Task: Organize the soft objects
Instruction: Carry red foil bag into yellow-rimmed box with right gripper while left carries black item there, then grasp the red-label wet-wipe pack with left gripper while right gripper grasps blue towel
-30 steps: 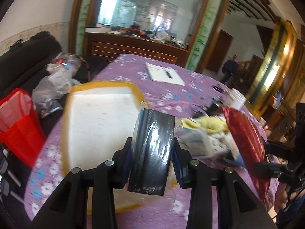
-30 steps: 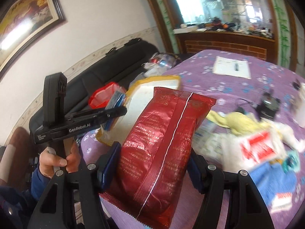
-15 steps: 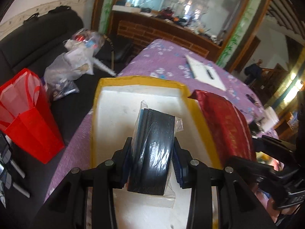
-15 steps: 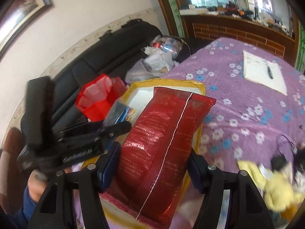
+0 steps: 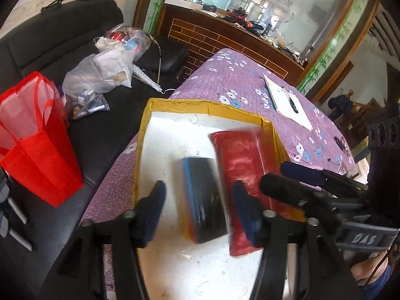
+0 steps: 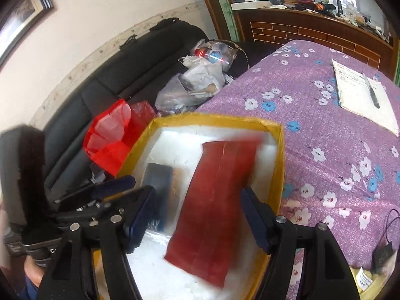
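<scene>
A white foam box with a yellow taped rim (image 5: pixel 200 105) (image 6: pixel 217 120) sits at the table's corner. Inside it lies a black bundle in clear plastic (image 5: pixel 205 200) (image 6: pixel 158 182), blurred. My left gripper (image 5: pixel 200 212) hangs over it with jaws opening, pads clear of the bundle. A red foil pack (image 5: pixel 240 175) (image 6: pixel 220 200), also blurred, lies beside it in the box. Above the pack, my right gripper (image 6: pixel 197 217) has jaws opening and no pad touching. Each gripper shows at the edge of the other's view.
A purple flowered cloth (image 6: pixel 325 125) covers the table, with a notepad and pen (image 5: pixel 285 100) further back. A red bag (image 5: pixel 37 145) and clear plastic bags (image 5: pixel 100 75) sit on the black sofa to the left. A small black device with a cable (image 6: pixel 382 252) lies at the right.
Both grippers moved over the box and let go. The black bundle and the red pack dropped from the jaws into the box.
</scene>
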A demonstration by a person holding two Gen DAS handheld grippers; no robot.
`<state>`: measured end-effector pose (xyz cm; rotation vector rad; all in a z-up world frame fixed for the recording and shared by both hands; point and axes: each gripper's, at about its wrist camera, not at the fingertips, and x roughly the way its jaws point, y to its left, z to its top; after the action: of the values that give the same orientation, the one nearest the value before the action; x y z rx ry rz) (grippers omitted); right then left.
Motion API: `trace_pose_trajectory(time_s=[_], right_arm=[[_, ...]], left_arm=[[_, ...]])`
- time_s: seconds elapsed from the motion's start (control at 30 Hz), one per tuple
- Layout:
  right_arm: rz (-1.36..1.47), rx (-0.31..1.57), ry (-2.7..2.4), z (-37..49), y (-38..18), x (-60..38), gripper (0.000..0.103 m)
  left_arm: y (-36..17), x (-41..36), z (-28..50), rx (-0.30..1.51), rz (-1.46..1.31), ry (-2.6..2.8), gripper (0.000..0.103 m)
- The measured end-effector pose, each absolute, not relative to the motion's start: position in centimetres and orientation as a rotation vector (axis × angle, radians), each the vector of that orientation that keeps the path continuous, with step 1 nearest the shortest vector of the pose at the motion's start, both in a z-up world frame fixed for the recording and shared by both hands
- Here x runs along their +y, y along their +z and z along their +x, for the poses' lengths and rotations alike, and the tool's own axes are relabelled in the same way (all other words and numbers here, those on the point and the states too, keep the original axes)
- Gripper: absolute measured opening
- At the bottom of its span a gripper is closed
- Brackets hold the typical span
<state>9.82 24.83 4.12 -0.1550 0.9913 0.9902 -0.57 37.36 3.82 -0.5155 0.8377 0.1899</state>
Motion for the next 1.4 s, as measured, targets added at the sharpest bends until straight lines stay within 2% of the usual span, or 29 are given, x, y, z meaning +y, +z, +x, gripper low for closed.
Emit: trace_pose_trajectory(time_s=[0.27, 0.37, 0.5, 0.73, 0.97, 1.13, 1.4], right_arm=[[-0.032, 0.944, 1.025, 8.4, 7.3, 21.3, 0.077], [0.003, 0.914, 1.026, 6.6, 8.4, 18.9, 0.079], [0.065, 0.900, 1.023, 4.6, 8.8, 14.7, 0.080], [0.195, 0.840, 1.014, 2.6, 9.6, 4.6, 0.081], [0.263, 0.705, 0.830, 2.4, 10.1, -9.2, 0.087], [0.414, 0.702, 0.698, 3.4, 8.0, -17.4, 0.087], [0.573, 0.744, 0.705, 5.1, 6.4, -20.5, 0.087]], left_arm=[[5.3, 36.1, -2.4, 0.788, -0.523, 0.150, 0.059], [6.3, 34.4, -3.7, 0.747, -0.511, 0.126, 0.064], [7.3, 31.4, -5.2, 0.715, -0.470, 0.086, 0.065], [8.1, 24.3, -6.7, 0.714, -0.371, -0.002, 0.067], [8.9, 15.6, -5.8, 0.748, -0.213, -0.130, 0.072], [9.4, 8.8, -4.0, 0.757, -0.077, -0.227, 0.081], [7.5, 0.6, 0.7, 0.847, 0.199, -0.276, 0.084]])
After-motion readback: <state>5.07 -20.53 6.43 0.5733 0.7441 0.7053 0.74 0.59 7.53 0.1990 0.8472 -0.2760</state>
